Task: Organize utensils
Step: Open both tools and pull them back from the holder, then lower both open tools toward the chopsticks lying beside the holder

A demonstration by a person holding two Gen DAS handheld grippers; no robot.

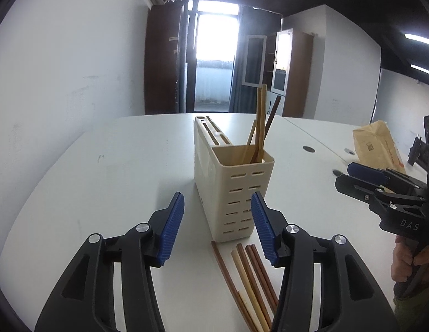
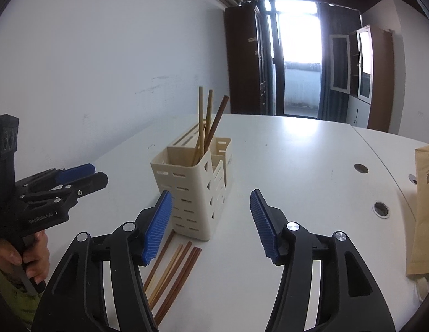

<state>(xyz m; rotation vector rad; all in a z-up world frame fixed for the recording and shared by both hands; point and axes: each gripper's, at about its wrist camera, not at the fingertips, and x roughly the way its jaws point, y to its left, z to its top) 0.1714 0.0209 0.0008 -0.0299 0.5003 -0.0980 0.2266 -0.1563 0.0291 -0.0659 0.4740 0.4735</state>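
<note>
Loose chopsticks (image 1: 250, 282) before cream utensil holder (image 1: 231, 191)

Chopsticks (image 2: 170, 274) are laid near the table's (image 2: 297, 152) front edge, just before the cream holder (image 2: 192, 193) (three sticks upright inside), between the parted right gripper (image 2: 211, 221).

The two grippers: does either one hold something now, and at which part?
Nothing is held. The left gripper and the right gripper are both open and empty; the chopsticks lie on the table.

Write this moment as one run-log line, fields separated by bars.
left hand-held gripper: open, empty | right hand-held gripper: open, empty | holder: some chopsticks inside | loose chopsticks: on table
</note>
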